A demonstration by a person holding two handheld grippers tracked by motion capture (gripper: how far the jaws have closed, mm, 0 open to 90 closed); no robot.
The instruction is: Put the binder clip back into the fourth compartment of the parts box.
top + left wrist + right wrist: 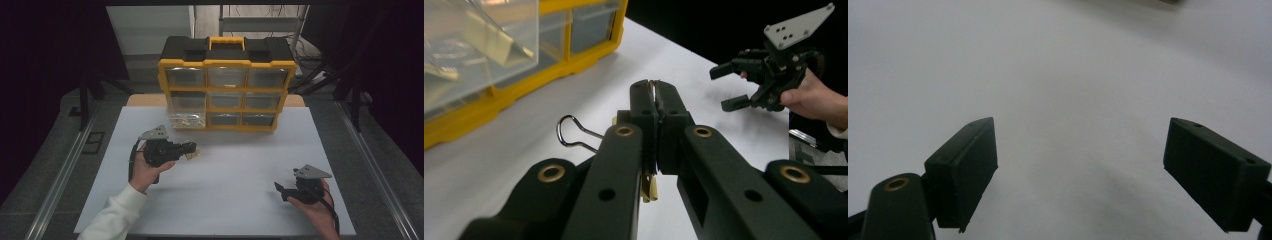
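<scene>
The binder clip (574,132) sits pinched in my left tongs (656,97), its jaws pressed tight on the pale body, which pokes out below them, while the wire loop handles stick out sideways to the left of the jaws in the left gripper view. From above, the clip (192,155) hangs clear of the white table (240,170), just in front of the open clear drawer (187,112) at the left of the yellow parts box (227,90). That drawer lies up and behind the clip's tip, near but not touching, with more pale clips inside. The clip's length runs along my jaws, pointing right across the table, so I judge I must swing it round toward the drawer. My right tongs (281,192) rest well apart, jaws spread wide, holding nothing.
</scene>
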